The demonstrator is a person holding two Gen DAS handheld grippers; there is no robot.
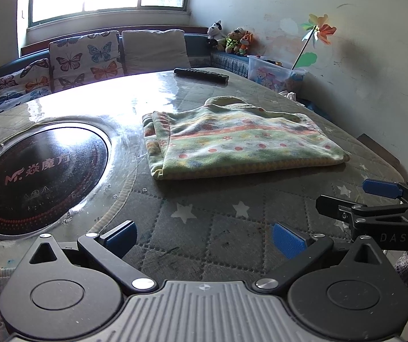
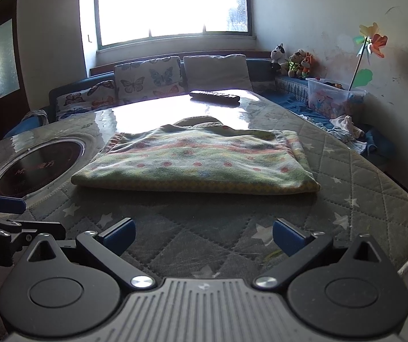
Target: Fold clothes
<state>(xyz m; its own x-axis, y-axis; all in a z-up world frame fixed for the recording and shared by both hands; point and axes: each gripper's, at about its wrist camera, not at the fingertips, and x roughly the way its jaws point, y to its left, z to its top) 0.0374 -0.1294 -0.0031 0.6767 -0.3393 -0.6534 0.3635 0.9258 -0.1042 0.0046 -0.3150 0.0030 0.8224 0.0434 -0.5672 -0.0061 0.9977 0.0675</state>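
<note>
Two grippers, both mine, hover low over the near edge of the quilted table cover [image 1: 204,228], side by side and each spread wide with nothing between the blue pads. My left gripper [image 1: 204,238] fills the bottom of its own view; my right gripper [image 2: 204,235] does the same in the other view. Each also shows at the edge of the other's camera — a blue fingertip and black linkage.

Task item: a folded child's garment [image 1: 238,139], green with orange bands, red dots and a yellow hem. It lies flat on the cover beyond both grippers, apart from them, with its collar toward the far side. A sleeve or side panel is folded over along one edge — left in the left view, right in the right view.

Left of the garment, a round black induction hob [image 1: 41,176] sits recessed in the table, near the garment's edge but not touching it. At the far end of the table lies a black remote control [image 1: 201,75].

Background: a sofa with butterfly-print cushions [image 1: 84,57] under a bright window [image 2: 172,5], three plush toys [image 1: 229,40] in the corner, and a clear plastic storage box [image 2: 335,97] with a paper pinwheel [image 2: 371,41] rising behind it.
</note>
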